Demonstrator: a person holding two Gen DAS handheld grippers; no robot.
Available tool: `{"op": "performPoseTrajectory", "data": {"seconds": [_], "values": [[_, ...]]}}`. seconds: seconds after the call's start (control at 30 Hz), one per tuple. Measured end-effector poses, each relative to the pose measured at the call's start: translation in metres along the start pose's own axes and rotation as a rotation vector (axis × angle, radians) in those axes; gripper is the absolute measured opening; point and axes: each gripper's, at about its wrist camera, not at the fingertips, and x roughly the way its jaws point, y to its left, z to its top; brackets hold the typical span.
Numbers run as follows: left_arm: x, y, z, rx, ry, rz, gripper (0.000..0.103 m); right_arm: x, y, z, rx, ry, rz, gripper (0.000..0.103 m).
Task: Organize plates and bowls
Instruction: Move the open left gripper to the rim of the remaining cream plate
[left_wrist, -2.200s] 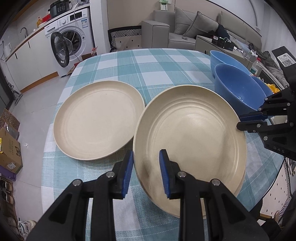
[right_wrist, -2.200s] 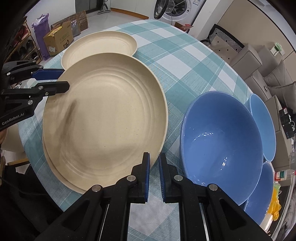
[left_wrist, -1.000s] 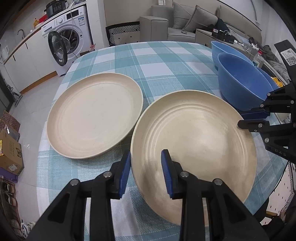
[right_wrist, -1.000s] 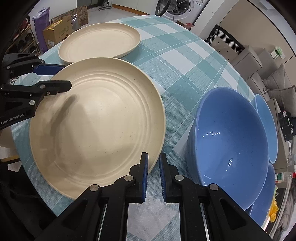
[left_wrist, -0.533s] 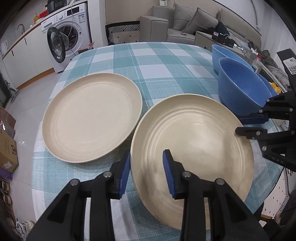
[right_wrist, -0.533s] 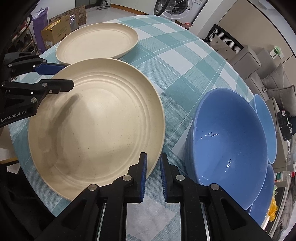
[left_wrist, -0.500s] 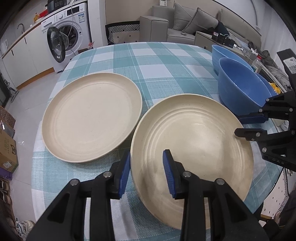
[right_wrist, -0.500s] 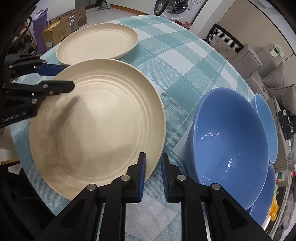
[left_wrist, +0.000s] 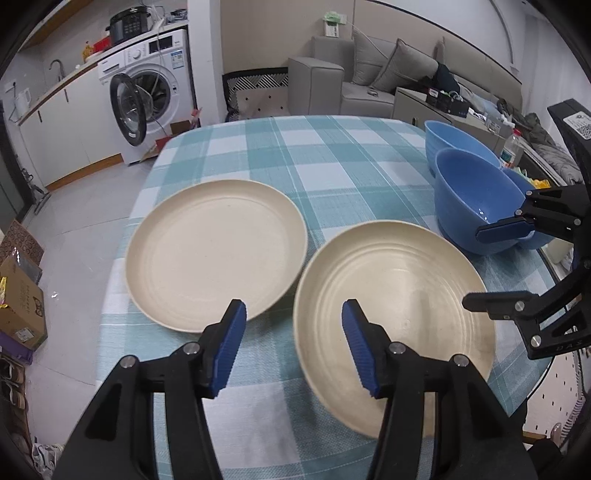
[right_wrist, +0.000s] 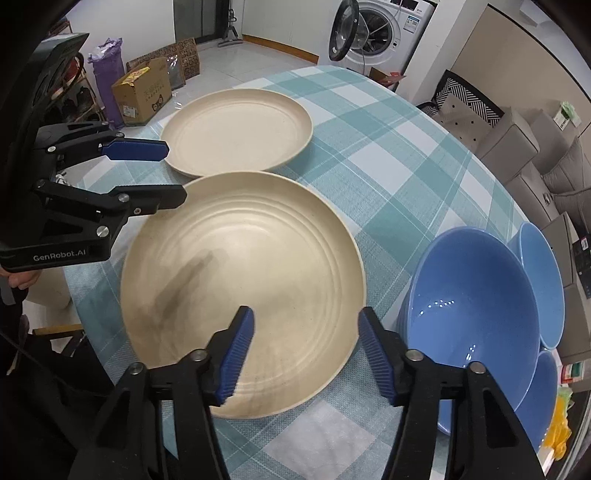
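Two cream plates lie on the checked table. The near ridged plate (left_wrist: 395, 295) (right_wrist: 251, 266) lies flat, with my open left gripper (left_wrist: 293, 332) over its left rim and my open right gripper (right_wrist: 304, 347) over its right rim. Neither holds it. The second cream plate (left_wrist: 214, 251) (right_wrist: 240, 131) lies beside it, farther left. A big blue bowl (left_wrist: 476, 206) (right_wrist: 469, 314) stands to the right, with more blue bowls (left_wrist: 454, 140) (right_wrist: 543, 266) behind it.
The teal checked tablecloth (left_wrist: 325, 158) covers a round table whose edge runs close under both grippers. A washing machine (left_wrist: 147, 99) with its door open, a sofa (left_wrist: 388, 81) and cardboard boxes (right_wrist: 142, 92) on the floor surround the table.
Both grippers were closed on the ridged plate's rim and have opened wide, letting it go. The plate now lies flat on the table, and both grippers have drawn back a little.
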Motion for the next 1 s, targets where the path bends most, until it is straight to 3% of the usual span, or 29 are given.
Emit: {"op": "performPoseTrajectory", "data": {"seconds": [0.07, 0.1, 0.17, 0.27, 0.37, 0.73, 1.0], "values": [[-0.002, 0.007, -0.001, -0.014, -0.008, 0.010, 0.061, -0.003, 0.000, 0.003, 0.006, -0.010, 0.012, 0.069], [-0.002, 0.010, -0.001, -0.019, -0.010, 0.019, 0.074, -0.004, -0.001, 0.004, 0.010, -0.012, 0.015, 0.070], [-0.003, 0.016, -0.001, -0.038, -0.025, 0.049, 0.086, -0.007, -0.001, 0.007, 0.016, -0.018, 0.016, 0.071], [-0.003, 0.022, -0.001, -0.051, -0.029, 0.051, 0.088, -0.011, -0.004, 0.012, 0.036, -0.035, 0.035, 0.071], [-0.005, 0.028, -0.001, -0.072, -0.054, 0.067, 0.103, -0.015, -0.007, 0.017, 0.065, -0.061, 0.025, 0.071], [-0.003, 0.060, 0.007, -0.183, -0.083, 0.062, 0.103, -0.019, -0.019, 0.041, 0.160, -0.146, 0.094, 0.071], [-0.003, 0.074, 0.010, -0.214, -0.100, 0.074, 0.103, -0.011, -0.027, 0.060, 0.214, -0.180, 0.119, 0.087]]}}
